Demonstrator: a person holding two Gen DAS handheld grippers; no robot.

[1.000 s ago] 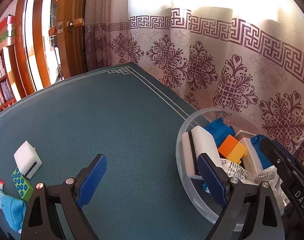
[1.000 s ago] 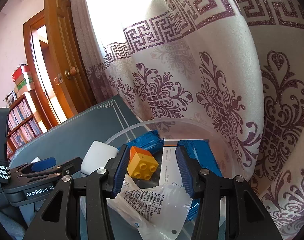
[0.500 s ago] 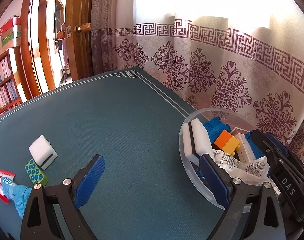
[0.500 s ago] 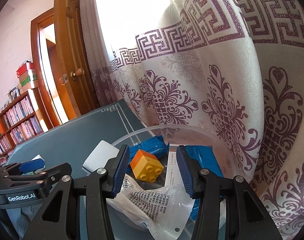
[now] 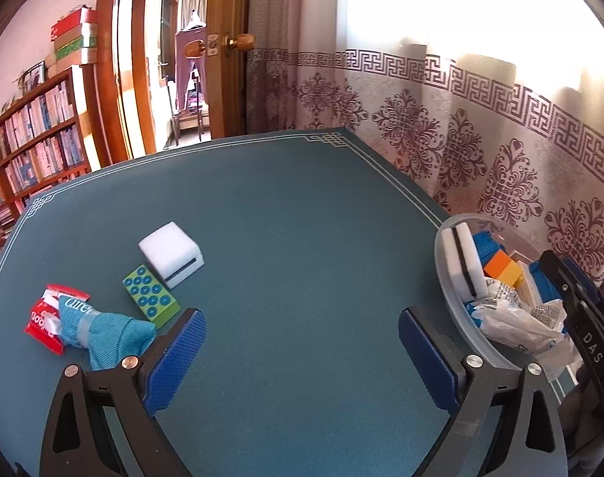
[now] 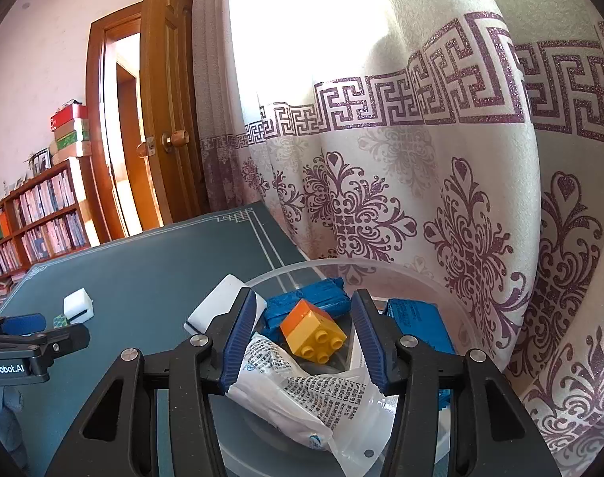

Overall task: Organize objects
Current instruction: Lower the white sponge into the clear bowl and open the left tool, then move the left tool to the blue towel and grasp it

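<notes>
Notably, by view:
Left wrist: left gripper [image 5: 302, 342] hung wide open and empty over the table [image 5: 286, 214], facing the loose white sponge [image 5: 170, 253] and green block [image 5: 150, 297], likely next.
Right wrist: right gripper [image 6: 307, 338], parted, empty, hovered over the clear bowl [image 6: 302, 268] where the orange-yellow brick [image 6: 313, 332] lay sorted.

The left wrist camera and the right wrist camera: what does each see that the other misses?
Only the left wrist view shows the red packet and blue cloth lying at the table's left, and the full green dotted block.

Only the right wrist view shows the yellow studs under the orange block and the second blue pack deep in the bowl.

Both show the clear bowl, the printed plastic bag, the white sponge on the green table, the curtain and the bookshelf.
</notes>
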